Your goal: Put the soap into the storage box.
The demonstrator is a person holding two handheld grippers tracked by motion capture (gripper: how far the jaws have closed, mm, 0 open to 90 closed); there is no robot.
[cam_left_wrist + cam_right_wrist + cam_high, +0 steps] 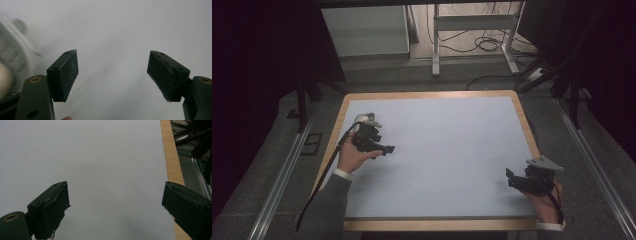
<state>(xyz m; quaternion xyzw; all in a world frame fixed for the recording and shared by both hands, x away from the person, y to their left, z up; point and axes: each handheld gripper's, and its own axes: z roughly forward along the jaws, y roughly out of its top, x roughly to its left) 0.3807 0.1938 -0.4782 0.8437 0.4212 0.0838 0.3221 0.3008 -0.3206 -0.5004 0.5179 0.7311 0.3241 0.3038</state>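
My left gripper [382, 141] is held low over the left side of the pale blue mat [447, 150], jaws pointing right. In the left gripper view, the left gripper [112, 56] stands open with bare mat between its pads. My right gripper [511, 178] rests near the mat's front right corner, pointing left. In the right gripper view, the right gripper [115, 186] is open wide with nothing between its jaws. A blurred pale shape [13, 52] lies at the left edge of the left gripper view; I cannot tell what it is.
The mat sits on a table with a wooden rim [427, 94], whose right edge [172, 162] runs beside the right gripper. Metal rails [592, 160] flank the table. A white table frame [472, 30] and floor cables [484, 45] stand behind.
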